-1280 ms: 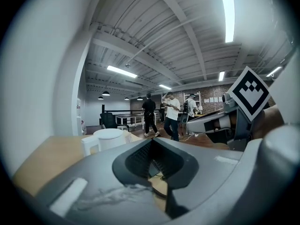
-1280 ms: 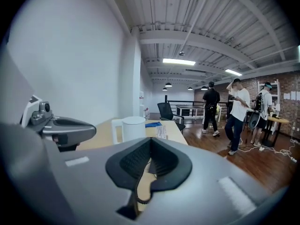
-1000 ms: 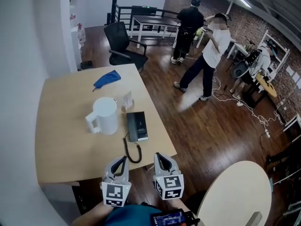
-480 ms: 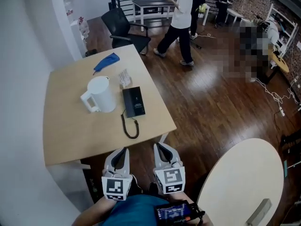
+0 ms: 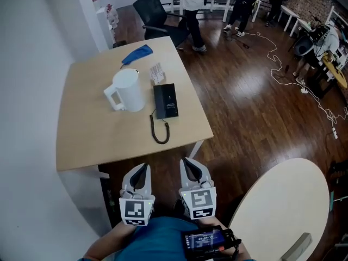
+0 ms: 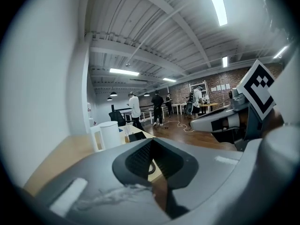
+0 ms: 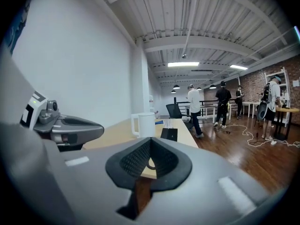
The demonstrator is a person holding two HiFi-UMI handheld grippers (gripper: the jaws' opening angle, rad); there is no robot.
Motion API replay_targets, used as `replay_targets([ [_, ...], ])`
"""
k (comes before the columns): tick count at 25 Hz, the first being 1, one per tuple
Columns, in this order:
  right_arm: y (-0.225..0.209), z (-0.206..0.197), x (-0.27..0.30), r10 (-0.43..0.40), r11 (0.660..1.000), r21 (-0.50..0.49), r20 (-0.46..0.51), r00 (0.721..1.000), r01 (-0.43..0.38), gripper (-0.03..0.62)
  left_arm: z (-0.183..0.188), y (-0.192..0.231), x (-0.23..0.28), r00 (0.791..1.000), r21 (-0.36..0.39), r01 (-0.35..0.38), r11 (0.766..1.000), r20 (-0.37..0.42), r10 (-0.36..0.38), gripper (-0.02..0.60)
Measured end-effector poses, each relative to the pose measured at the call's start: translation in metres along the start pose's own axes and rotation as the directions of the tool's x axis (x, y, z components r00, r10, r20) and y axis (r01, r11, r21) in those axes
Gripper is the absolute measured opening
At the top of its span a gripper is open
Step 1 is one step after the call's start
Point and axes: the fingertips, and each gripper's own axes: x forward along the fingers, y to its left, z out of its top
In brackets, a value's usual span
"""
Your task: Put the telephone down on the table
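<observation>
The black telephone [image 5: 166,100] lies flat on the light wooden table [image 5: 92,135], near its right edge. Its coiled cord [image 5: 160,132] loops toward the near edge. Both grippers hang side by side in front of the table's near edge, close to the person's body, clear of the telephone. My left gripper [image 5: 141,170] is shut with nothing in it. My right gripper [image 5: 187,165] is shut and holds nothing. In the left gripper view the telephone [image 6: 137,136] shows beyond the closed tips [image 6: 151,140]. In the right gripper view the telephone [image 7: 169,134] sits ahead of the tips [image 7: 150,140].
A white jug [image 5: 128,89] stands just left of the telephone. A blue cloth [image 5: 137,55] and a small clear packet [image 5: 157,72] lie at the table's far side. A round pale table [image 5: 283,211] is at lower right. An office chair [image 5: 155,10] and people [image 5: 191,4] are beyond.
Both grippers have drawn back from the table's near edge toward the person's body, still shut. The table now sits farther up in the head view. People at the back have walked.
</observation>
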Motion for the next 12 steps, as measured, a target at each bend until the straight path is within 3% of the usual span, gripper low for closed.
replay_targets([
  [8,0.028,-0.007,0.007,-0.052,0.999,0.011,-0.03,0.998,0.052,-0.008,-0.004,0.035,-0.005,1.0,-0.032,0.012,0.999,0.021,-0.011,0.012],
  [12,0.04,-0.006,0.007,-0.095,0.995,0.014,-0.039,0.995,0.096,-0.008,-0.01,0.041,-0.008,0.998,-0.046,0.059,0.997,0.015,-0.058,0.012],
])
